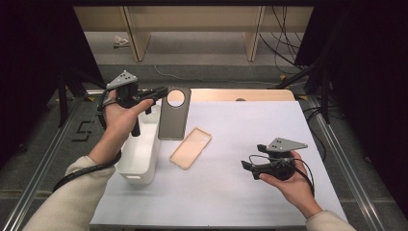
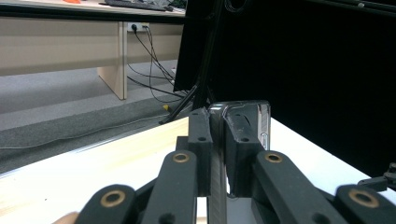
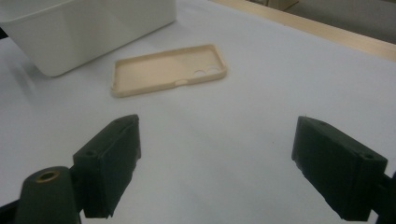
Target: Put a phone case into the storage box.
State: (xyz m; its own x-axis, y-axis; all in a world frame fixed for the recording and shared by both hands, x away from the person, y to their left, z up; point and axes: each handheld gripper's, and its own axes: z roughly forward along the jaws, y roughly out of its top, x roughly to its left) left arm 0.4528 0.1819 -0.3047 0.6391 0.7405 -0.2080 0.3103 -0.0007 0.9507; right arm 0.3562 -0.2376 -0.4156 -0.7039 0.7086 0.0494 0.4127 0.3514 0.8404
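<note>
A dark grey phone case (image 1: pixel 174 118) with a round camera hole hangs upright above the table's far left. My left gripper (image 1: pixel 161 92) is shut on its top edge. In the left gripper view the two jaws (image 2: pixel 217 140) pinch the thin edge of the grey case (image 2: pixel 247 114). A beige phone case (image 1: pixel 191 147) lies open side up on the white mat, near the middle. In the right gripper view the beige case (image 3: pixel 168 70) lies ahead of the jaws. My right gripper (image 1: pixel 246 166) hovers at the right, open, nothing between its pads (image 3: pixel 217 128).
A white plastic bin (image 1: pixel 139 154) stands at the left of the mat, under my left forearm; its wall (image 3: pixel 84 28) is beside the beige case. A bare wooden strip (image 1: pixel 240 95) runs along the far table edge. Black stands and cables lie beyond.
</note>
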